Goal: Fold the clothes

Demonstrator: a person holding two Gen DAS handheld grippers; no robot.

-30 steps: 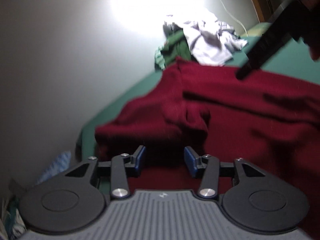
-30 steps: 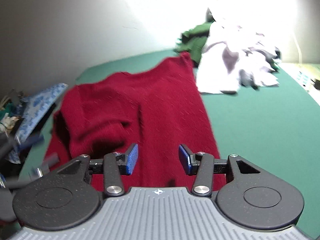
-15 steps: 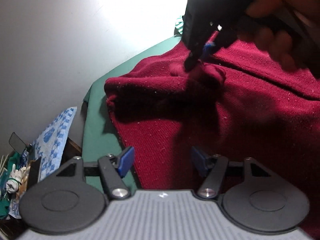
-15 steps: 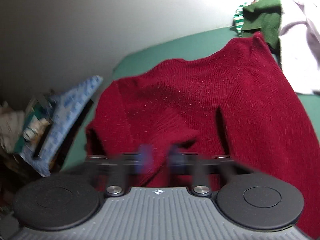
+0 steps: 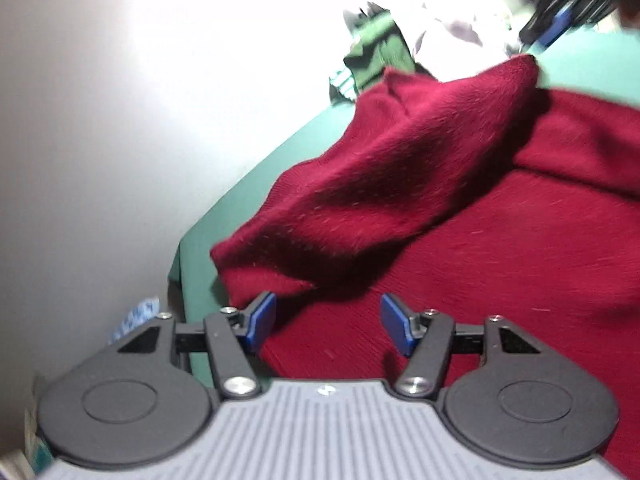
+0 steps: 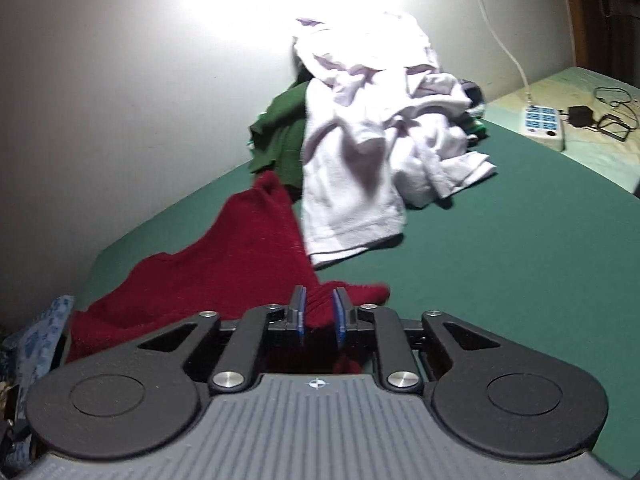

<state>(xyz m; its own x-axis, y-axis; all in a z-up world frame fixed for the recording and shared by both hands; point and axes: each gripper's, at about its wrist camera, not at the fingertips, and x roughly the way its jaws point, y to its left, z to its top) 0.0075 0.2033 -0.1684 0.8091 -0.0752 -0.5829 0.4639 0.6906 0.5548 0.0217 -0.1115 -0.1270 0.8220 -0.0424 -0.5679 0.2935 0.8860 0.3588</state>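
Red sweater [image 6: 224, 264] pinched by one gripper on the green table [image 6: 500, 240].
The right gripper [image 6: 319, 316] clamps a lifted sweater fold between its blue pads; the left gripper [image 5: 328, 324] hangs over the sweater with jaws apart, gripping nothing. Beyond the sweater lie a white garment [image 6: 372, 128] and a green garment [image 6: 280, 132].

— What have you got?
— My right gripper [image 6: 319, 312] pinches a fold of the red sweater [image 6: 224, 276] over the green table [image 6: 500, 240].
— Ahead?
— A white garment [image 6: 372, 136], heaped.
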